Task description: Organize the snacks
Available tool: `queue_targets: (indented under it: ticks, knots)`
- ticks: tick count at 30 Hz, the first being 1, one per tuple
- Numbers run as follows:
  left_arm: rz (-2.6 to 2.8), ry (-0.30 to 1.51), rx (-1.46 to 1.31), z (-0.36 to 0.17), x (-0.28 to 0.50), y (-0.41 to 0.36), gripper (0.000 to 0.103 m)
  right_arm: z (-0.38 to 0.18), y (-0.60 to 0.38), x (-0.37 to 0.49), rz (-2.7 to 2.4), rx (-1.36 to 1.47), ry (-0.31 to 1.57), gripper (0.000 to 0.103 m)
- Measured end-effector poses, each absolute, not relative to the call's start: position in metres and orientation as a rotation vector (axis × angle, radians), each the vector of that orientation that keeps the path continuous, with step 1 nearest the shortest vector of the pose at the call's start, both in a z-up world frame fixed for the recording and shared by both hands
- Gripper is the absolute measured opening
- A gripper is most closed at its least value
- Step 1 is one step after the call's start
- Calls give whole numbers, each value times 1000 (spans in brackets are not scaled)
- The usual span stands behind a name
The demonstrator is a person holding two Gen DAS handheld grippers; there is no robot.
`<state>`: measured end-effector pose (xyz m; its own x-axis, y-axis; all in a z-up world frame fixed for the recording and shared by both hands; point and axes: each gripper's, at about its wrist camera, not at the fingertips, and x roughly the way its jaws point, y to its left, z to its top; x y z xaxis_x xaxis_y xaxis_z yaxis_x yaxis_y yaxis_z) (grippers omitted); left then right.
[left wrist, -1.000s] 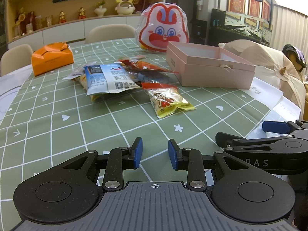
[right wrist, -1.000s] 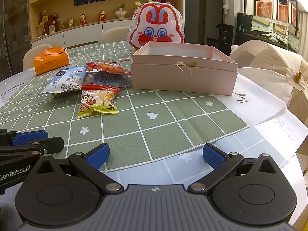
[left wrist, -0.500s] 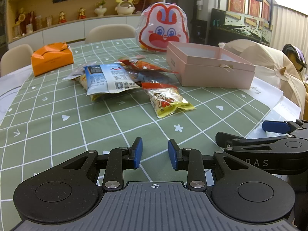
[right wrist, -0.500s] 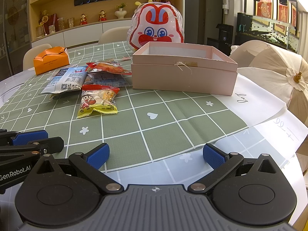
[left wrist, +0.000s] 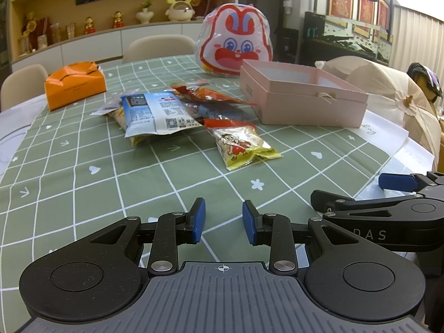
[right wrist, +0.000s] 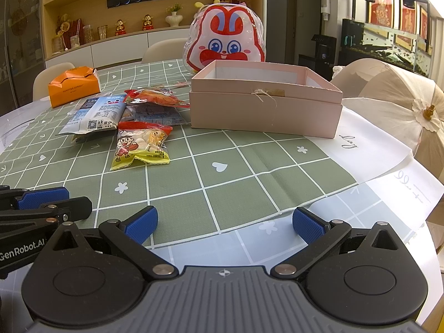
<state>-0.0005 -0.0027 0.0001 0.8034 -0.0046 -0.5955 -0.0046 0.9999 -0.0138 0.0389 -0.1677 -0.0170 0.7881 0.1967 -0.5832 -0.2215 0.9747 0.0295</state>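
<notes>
Your left gripper (left wrist: pixel 223 225) hovered low over the green checked tablecloth (left wrist: pixel 83 188), its blue pads a narrow gap apart with nothing between them. Your right gripper (right wrist: pixel 224 225) stood spread wide, also empty. From your left gripper, the snack packets (left wrist: pixel 177 111) lay heaped at twelve o'clock, the yellow cartoon packet (left wrist: pixel 241 145) nearest. The open pink box (left wrist: pixel 302 97) sat at one o'clock, just beside the heap, and the rabbit-face bag (left wrist: pixel 236 45) stood behind it.

snack packets (left wrist: pixel 191 113) left of box (left wrist: pixel 302 102) | bunny bag (left wrist: pixel 234 44) behind box (touching? unclear) | carton (left wrist: pixel 75 84) far left
</notes>
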Motion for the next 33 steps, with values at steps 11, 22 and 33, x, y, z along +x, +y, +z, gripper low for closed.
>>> queue_targets:
  ticks: [11,22,33]
  knots:
    - [-1,639,-20,-1,0,0,34,-16,-164,40,224,-62,632,103]
    - [-50,855,-100,33,38,29,33,6,-182,73,251,117,893,103]
    - [-73,785,-381,67,114,149,30,23,-141,72,182,-7,919,91]
